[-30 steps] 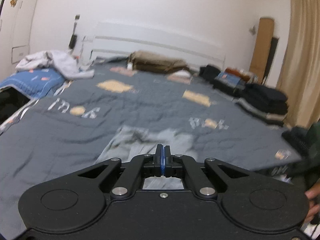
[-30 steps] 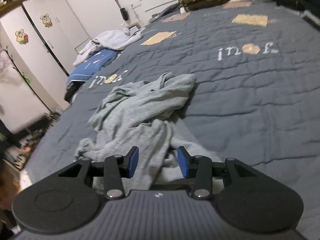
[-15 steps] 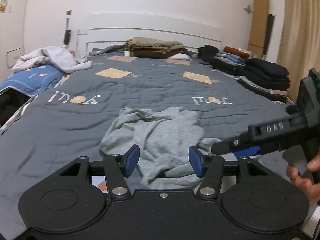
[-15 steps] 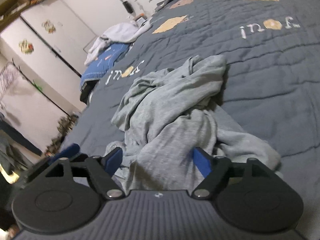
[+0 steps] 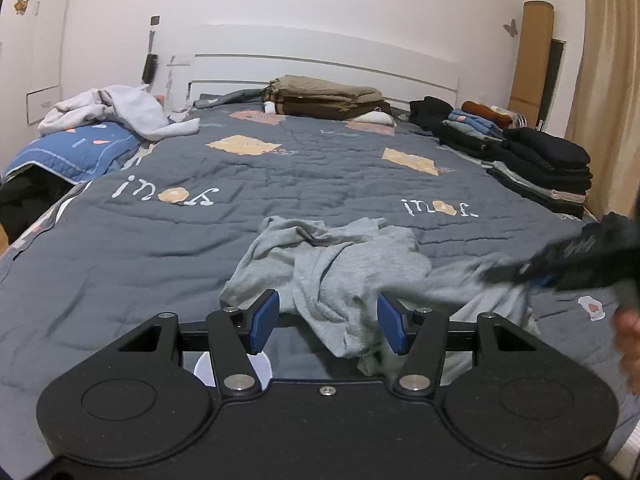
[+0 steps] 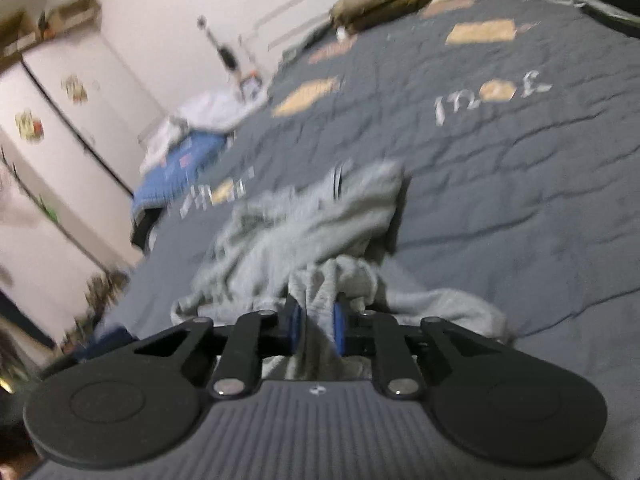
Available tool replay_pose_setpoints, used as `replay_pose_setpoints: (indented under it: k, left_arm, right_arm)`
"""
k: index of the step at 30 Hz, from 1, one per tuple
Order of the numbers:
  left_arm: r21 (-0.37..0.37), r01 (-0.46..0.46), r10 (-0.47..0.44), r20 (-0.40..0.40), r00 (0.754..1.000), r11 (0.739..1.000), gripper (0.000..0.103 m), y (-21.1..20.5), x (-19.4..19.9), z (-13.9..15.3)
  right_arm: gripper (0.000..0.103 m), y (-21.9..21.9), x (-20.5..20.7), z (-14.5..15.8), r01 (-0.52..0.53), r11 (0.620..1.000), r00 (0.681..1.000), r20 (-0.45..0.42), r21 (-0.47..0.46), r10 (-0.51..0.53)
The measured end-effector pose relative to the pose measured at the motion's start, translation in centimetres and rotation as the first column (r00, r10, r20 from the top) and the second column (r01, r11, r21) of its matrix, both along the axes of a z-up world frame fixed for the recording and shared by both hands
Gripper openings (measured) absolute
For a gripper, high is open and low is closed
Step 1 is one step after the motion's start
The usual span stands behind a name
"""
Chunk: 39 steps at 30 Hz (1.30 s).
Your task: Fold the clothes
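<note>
A crumpled grey garment [image 5: 340,264] lies on the dark grey quilt [image 5: 160,248] near the bed's front edge. My left gripper [image 5: 328,322] stands open just short of it; a fold of the cloth hangs loosely between the blue pads [image 5: 264,320], which do not press on it. In the right wrist view my right gripper [image 6: 317,326] has its jaws closing, and a bunched fold of the grey garment [image 6: 304,232] is pinched between the pads. The left wrist view shows the right gripper [image 5: 532,272] blurred at the right, with cloth drawn up to its tips.
Folded brown clothes [image 5: 328,98] are stacked at the headboard. Stacks of dark clothes [image 5: 548,164] line the bed's right side. A white heap [image 5: 116,110] lies on a blue blanket [image 5: 80,148] at the left. A hand [image 5: 628,332] shows at the right edge, and white wardrobes [image 6: 60,120] stand beyond the bed.
The left gripper went from shut to open and has since held still. The right jaws widened over the garment, then closed on a fold of it, and the cloth is drawn up.
</note>
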<state>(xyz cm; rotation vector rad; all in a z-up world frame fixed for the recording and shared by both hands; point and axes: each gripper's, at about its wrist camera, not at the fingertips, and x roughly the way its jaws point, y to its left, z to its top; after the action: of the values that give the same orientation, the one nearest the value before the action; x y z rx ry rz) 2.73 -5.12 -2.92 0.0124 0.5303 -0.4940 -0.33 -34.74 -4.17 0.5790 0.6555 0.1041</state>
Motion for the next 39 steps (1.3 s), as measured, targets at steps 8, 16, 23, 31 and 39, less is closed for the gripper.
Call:
replay_pose_setpoints:
  k: [8,16,23,31,39]
  left_arm:
    - [0.007,0.005,-0.005,-0.007,1.0,1.0,0.054,-0.9,0.3,-0.3]
    - [0.054,0.081,-0.079,-0.025,0.997,0.995,0.059,-3.7,0.1,-1.3]
    - [0.103,0.158,-0.154,-0.04,0.987,0.982,0.072,-7.1,0.0,-2.4]
    - [0.041,0.016,-0.013,-0.064,0.998,0.999,0.072,-6.2,1.8,-2.2]
    - [-0.027,-0.018,0.015,-0.103,0.995,0.999,0.073,-5.2,2.6,-1.5]
  right_arm:
    - [0.012,-7.1,-3.0,4.2,0.17,0.985,0.978,0.123,0.011,-0.17]
    - [0.016,-9.6,-1.8,1.0,0.171,0.974,0.982,-0.049,-0.15,-0.18]
    - [0.06,-9.5,-3.5,2.6,0.092,0.985,0.995,0.061,-0.144,-0.084]
    - [0.064,-3.9,-2.1,1.0,-0.242,0.942,0.965,0.04,-0.233,0.258]
    - [0.065,1.6,-0.6,-1.8,-0.37,0.864,0.921,-0.013,-0.342,0.39]
